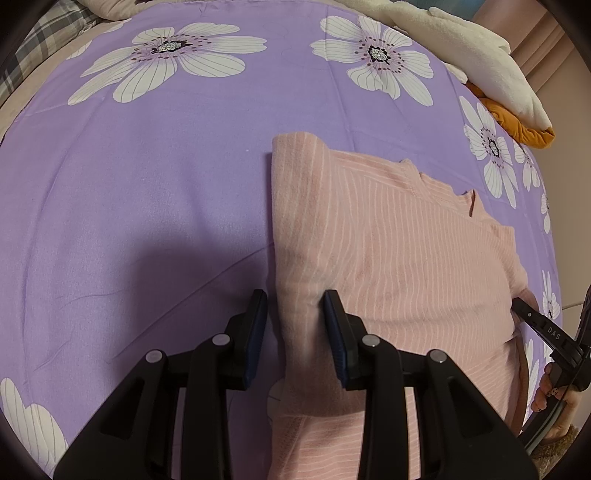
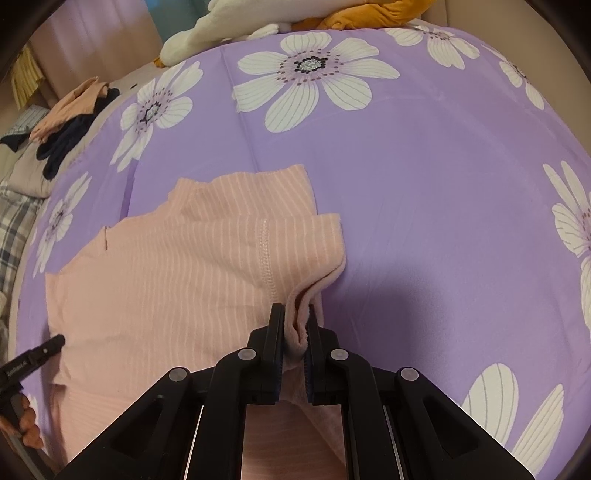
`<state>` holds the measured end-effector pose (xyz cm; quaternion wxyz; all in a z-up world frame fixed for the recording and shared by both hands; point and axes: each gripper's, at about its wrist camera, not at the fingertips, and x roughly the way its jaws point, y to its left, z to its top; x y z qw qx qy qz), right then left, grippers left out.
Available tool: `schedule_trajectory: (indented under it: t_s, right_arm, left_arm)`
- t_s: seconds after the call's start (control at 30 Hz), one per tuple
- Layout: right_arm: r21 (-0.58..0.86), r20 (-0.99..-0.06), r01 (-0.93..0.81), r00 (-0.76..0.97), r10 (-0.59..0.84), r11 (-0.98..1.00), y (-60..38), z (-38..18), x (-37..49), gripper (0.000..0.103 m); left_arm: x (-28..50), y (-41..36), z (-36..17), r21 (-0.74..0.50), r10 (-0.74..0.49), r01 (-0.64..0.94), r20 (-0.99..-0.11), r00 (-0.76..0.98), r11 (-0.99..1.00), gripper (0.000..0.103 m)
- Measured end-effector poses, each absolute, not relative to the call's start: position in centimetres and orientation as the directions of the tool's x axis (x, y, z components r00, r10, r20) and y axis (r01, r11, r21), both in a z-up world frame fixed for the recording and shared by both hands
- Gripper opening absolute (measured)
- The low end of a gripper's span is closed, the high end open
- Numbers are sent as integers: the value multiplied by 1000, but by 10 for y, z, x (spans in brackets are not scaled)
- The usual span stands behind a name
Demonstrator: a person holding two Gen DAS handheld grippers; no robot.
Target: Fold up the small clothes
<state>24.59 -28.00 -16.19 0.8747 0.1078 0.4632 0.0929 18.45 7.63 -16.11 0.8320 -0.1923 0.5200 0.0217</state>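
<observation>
A pink garment with thin white stripes (image 1: 388, 240) (image 2: 184, 266) lies partly folded on the purple flowered bedsheet (image 1: 147, 184). My left gripper (image 1: 294, 302) straddles its folded left edge. One finger rests on the cloth and the other stands on the sheet, with a strip of purple showing between pad and fabric, so it is open. In the right wrist view my right gripper (image 2: 295, 310) is shut on a bunched fold at the garment's right edge. The left gripper (image 2: 55, 341) shows its tip at the garment's opposite side, and the right gripper (image 1: 521, 304) appears at the far right, held by a hand.
A white and orange plush toy (image 1: 480, 55) (image 2: 221, 29) lies at the far edge of the bed. A pile of pink and dark clothes (image 2: 74, 110) sits off the sheet at the left. A plaid cloth (image 1: 44, 44) borders the sheet.
</observation>
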Motion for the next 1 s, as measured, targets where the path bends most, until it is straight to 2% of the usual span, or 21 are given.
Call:
schedule_trajectory:
  t_s: [0.33, 0.43, 0.47, 0.67, 1.0]
  right_arm:
    - [347, -778, -53, 541, 319, 936, -294, -156, 243, 8]
    - [352, -770, -38, 556, 313, 935, -301, -151, 240, 20]
    - [348, -770, -33, 560, 306, 937, -302, -150, 240, 21]
    - [366, -755, -40, 572, 322, 930, -313, -148, 238, 21]
    - [361, -780, -27, 539, 317, 932, -311, -167, 243, 21]
  left_arm:
    - [184, 76, -161, -299, -164, -238, -873, 459, 924, 33]
    - [185, 76, -161, -298, -163, -237, -873, 459, 925, 33]
    - [184, 76, -161, -298, -164, -238, -873, 459, 924, 33]
    - [184, 76, -161, -299, -163, -239, -873, 460, 924, 34]
    - [184, 73, -161, -285, -146, -244, -872, 466, 927, 34]
